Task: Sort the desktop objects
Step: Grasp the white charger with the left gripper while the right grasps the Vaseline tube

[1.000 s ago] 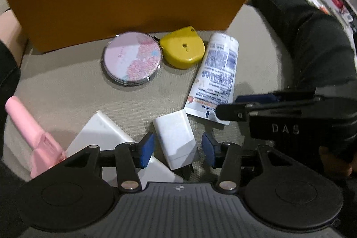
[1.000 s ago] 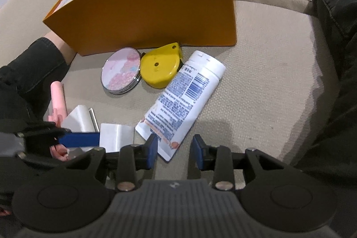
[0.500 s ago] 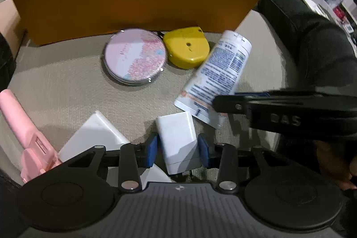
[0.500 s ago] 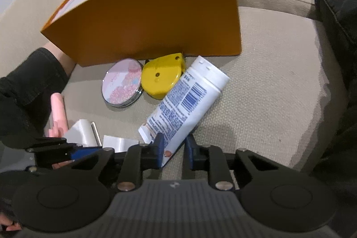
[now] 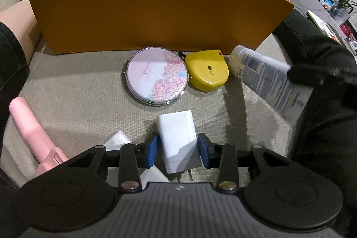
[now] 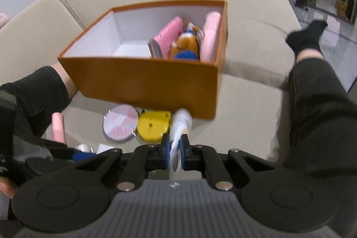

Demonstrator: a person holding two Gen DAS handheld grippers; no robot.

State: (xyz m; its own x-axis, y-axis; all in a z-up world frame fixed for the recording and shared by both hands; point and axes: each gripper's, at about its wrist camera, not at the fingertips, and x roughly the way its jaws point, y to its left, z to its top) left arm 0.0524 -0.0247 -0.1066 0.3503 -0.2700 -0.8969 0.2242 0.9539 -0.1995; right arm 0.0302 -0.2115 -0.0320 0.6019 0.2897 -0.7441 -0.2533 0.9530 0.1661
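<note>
Right gripper (image 6: 174, 153) tilted down over couch, jaws clamped tight on lotion tube (image 6: 178, 133), tube lifted near orange box (image 6: 142, 79). Left gripper (image 5: 177, 151) angled steeply down, pads squeezing white charger (image 5: 177, 137) on cushion.

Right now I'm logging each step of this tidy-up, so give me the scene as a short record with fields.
surface: beige sofa cushion
bin: orange box, open top, pink items and a plush toy inside
right tool: shut on the flat end of the white tube, tube lifted
left tool: pads against the white charger, prongs toward camera
loose items: round floral mirror, yellow tape measure, pink handled item
</note>
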